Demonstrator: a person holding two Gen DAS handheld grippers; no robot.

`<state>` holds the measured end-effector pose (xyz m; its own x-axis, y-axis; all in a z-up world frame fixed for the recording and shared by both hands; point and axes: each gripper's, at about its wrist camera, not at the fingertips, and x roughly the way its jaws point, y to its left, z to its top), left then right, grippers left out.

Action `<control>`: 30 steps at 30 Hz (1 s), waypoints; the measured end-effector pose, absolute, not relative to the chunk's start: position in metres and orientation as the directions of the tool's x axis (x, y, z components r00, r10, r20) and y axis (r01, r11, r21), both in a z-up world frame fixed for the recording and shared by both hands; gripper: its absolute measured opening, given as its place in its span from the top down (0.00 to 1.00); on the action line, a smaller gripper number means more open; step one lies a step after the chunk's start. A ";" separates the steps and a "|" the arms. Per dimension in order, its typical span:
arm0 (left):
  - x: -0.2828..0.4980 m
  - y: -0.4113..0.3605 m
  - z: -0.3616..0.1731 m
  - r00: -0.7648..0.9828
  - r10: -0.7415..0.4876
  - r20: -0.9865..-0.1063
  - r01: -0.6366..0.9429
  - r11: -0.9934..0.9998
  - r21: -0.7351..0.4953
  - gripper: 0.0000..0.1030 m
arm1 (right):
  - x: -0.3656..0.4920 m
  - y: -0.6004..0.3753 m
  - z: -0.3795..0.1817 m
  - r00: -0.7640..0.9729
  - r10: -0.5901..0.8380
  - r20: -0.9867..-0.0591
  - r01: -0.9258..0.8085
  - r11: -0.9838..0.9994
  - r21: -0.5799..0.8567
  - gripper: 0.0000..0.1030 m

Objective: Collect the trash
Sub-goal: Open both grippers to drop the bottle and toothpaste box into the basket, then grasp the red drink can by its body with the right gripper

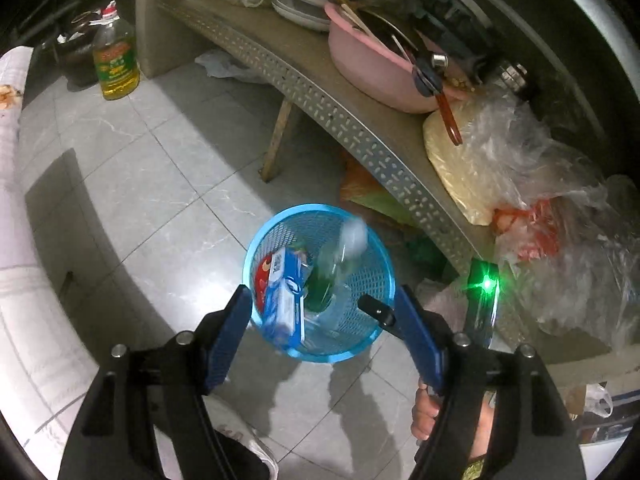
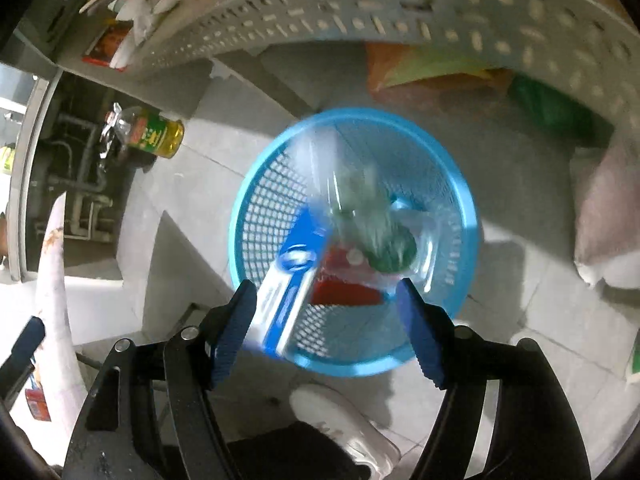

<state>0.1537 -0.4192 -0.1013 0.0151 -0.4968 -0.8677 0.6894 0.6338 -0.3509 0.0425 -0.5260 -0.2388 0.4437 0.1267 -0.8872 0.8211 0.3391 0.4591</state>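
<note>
Both the left gripper (image 1: 318, 306) and right gripper (image 2: 326, 302) hang released over the blue basket (image 1: 256, 240) on the floor, bottle (image 1: 336, 264) and carton (image 1: 282, 300) inside, so next is probably hunting more trash.

Home kitchen, stacked dishes (image 1: 298, 8), oil bottle (image 1: 116, 62)

A carton (image 1: 282, 302) and a bottle (image 1: 334, 270) lie in the basket (image 1: 256, 240) beside the table (image 1: 320, 92).
</note>
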 end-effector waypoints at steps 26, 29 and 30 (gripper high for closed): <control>0.116 -0.099 0.017 0.409 -0.633 -0.658 0.580 0.737 -0.348 0.22 | 0.066 -0.412 -0.051 0.650 0.042 -0.759 0.481 0.751 0.453 0.18; 0.121 -0.040 0.014 0.510 -0.562 -0.651 0.474 0.815 -0.332 0.22 | 0.100 -0.375 -0.014 0.710 0.100 -0.697 0.328 0.829 0.453 0.14; 0.123 -0.023 0.013 0.532 -0.542 -0.651 0.443 0.833 -0.331 0.21 | 0.113 -0.361 -0.004 0.726 0.131 -0.675 0.270 0.849 0.455 0.12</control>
<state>0.1234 -0.0232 0.0125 0.5319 -0.5419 -0.6507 0.4434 0.8329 -0.3312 0.1128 -0.3609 -0.0039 0.7259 0.1309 -0.6753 0.2700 0.8487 0.4548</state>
